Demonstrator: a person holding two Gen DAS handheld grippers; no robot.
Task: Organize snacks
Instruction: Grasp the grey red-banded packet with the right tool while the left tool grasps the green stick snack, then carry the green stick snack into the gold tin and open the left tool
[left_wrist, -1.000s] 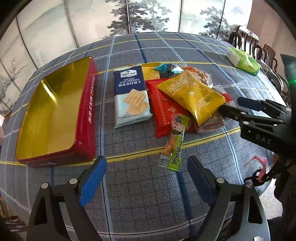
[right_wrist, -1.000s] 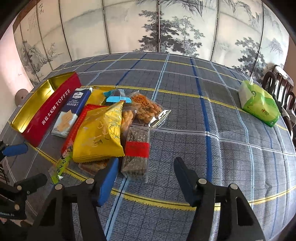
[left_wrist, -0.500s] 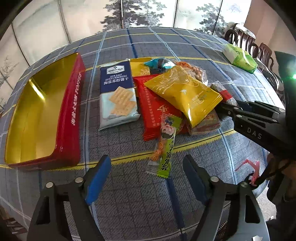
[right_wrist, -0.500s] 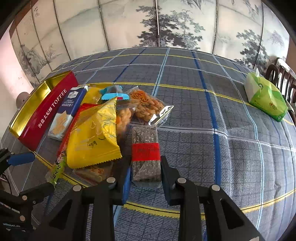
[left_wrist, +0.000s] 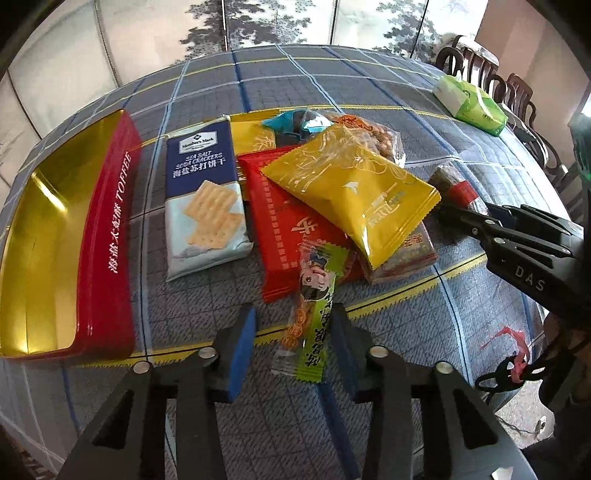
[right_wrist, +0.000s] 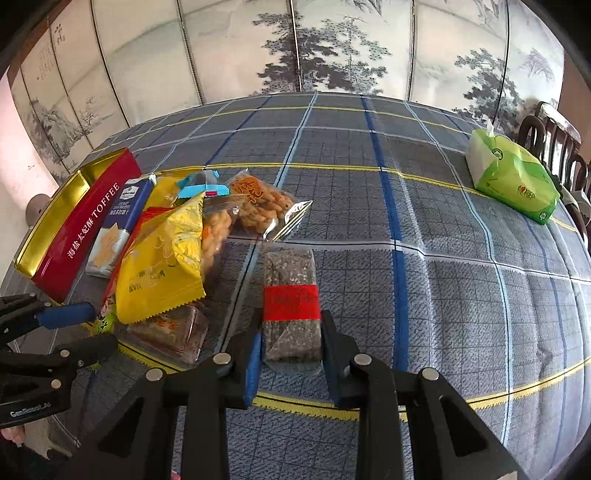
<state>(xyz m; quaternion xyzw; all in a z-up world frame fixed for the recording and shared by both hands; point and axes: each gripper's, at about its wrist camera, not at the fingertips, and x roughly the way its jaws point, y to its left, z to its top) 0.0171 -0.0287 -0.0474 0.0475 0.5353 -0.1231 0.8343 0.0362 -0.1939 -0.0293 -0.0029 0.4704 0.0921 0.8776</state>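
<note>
A pile of snacks lies on the checked tablecloth beside an open red toffee tin (left_wrist: 107, 236) with a gold inside. A green snack stick (left_wrist: 314, 325) sits at the pile's near edge, between the fingers of my left gripper (left_wrist: 295, 350). Those jaws are closing; a gap still shows at the blue left pad (left_wrist: 242, 347). My right gripper (right_wrist: 291, 350) is shut on the near end of a dark seed bar (right_wrist: 291, 295) with a red band. A yellow packet (left_wrist: 354, 188) lies over a red packet (left_wrist: 280, 229), next to a blue cracker pack (left_wrist: 203, 199).
A clear bag of fried twists (right_wrist: 262, 203) lies behind the seed bar, and a brown wrapped cake (right_wrist: 166, 328) lies under the yellow packet. A green tissue pack (right_wrist: 513, 181) rests at the far right, near wooden chairs (left_wrist: 513, 92). A painted screen stands behind the table.
My left gripper came forward over the green stick and its jaws narrowed around it. My right gripper's jaws shut on the seed bar, which lifted slightly at its near end.
</note>
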